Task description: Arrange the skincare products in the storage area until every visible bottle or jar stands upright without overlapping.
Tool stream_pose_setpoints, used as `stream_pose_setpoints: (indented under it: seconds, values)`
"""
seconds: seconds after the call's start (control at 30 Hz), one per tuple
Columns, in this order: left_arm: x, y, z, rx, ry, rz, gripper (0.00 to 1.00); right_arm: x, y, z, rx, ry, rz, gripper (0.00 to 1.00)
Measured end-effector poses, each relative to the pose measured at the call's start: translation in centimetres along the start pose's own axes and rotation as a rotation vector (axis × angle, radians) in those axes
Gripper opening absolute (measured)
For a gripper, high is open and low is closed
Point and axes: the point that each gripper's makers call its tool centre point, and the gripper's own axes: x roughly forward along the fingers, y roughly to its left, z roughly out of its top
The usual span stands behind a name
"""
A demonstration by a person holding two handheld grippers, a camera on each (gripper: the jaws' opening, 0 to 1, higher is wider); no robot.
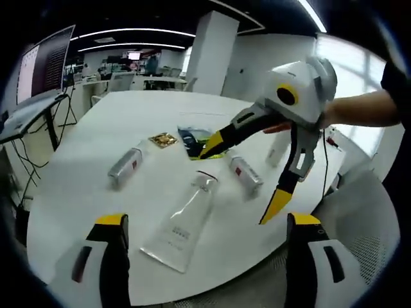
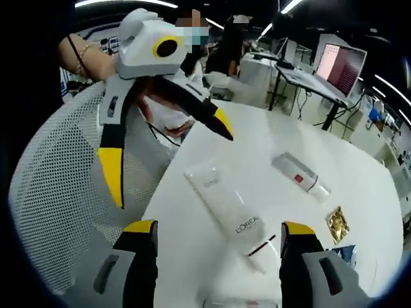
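In the left gripper view, the left gripper (image 1: 204, 224) gapes empty at the bottom; a white tube (image 1: 182, 221) lies flat at centre on the table (image 1: 96, 199), the right gripper (image 1: 241, 183) open at right.

In the right gripper view, the tube (image 2: 231, 217) lies at centre between spread jaws.

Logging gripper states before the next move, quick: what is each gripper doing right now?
Left gripper: open, fingers spread wide, holding nothing.
Right gripper: open, fingers spread wide above the table, holding nothing.
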Motion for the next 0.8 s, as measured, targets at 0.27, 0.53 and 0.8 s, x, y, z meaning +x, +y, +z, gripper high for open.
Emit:
stream_pose_setpoints:
  seconds: [0.27,0.53,0.8]
  values:
    - [0.1,-0.3,-0.1,0.012,0.006,-0.003,0.98,2.7,1.0,0.5,-0.074,0.041,0.091,0.8]
    - [0.0,-0.3,0.0,0.017,0.003,-0.003,0.98,4.4,0.6,1.5,-0.114,0.049,0.119,0.71]
    - [0.1,-0.4,0.2,0.025,-0.004,-0.006,0.98,5.7,0.1,0.9,-0.124,0.088,0.125,0.58]
